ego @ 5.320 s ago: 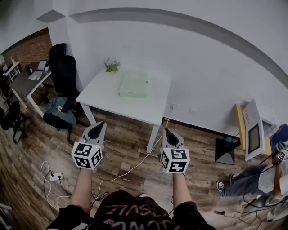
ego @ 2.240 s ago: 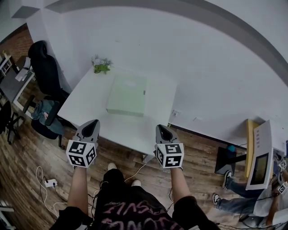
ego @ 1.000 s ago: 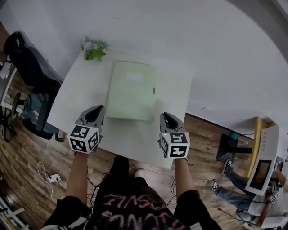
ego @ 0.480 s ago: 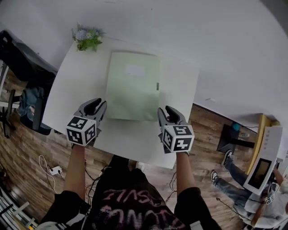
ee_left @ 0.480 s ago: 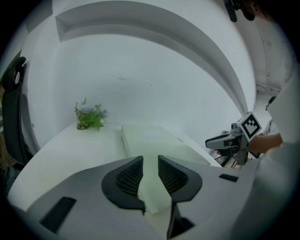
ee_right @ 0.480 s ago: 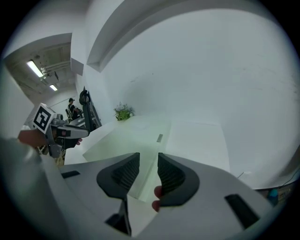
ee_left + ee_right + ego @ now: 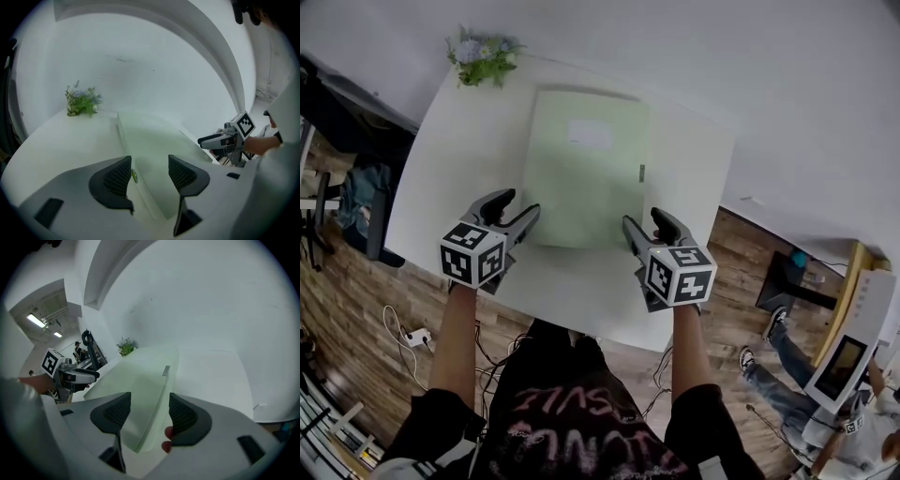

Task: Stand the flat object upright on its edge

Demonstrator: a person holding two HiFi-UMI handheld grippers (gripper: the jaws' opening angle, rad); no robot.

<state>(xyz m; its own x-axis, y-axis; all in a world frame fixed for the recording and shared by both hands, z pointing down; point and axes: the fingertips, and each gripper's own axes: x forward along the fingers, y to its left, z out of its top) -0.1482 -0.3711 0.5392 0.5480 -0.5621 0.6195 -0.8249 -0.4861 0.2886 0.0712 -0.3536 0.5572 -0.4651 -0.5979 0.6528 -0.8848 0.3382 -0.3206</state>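
Flat pale green box (image 7: 581, 178), shown lying flat on the white table (image 7: 459, 169) with its long sides running from near to far. A small plant (image 7: 480, 49) is seen at the table's far left corner. The left gripper (image 7: 520, 204) is held at the box's near left corner, the right gripper (image 7: 643, 219) at its near right corner. Both pairs of jaws have just been opening and are shown apart. A box corner is framed between each pair, with no pad pressed on it.
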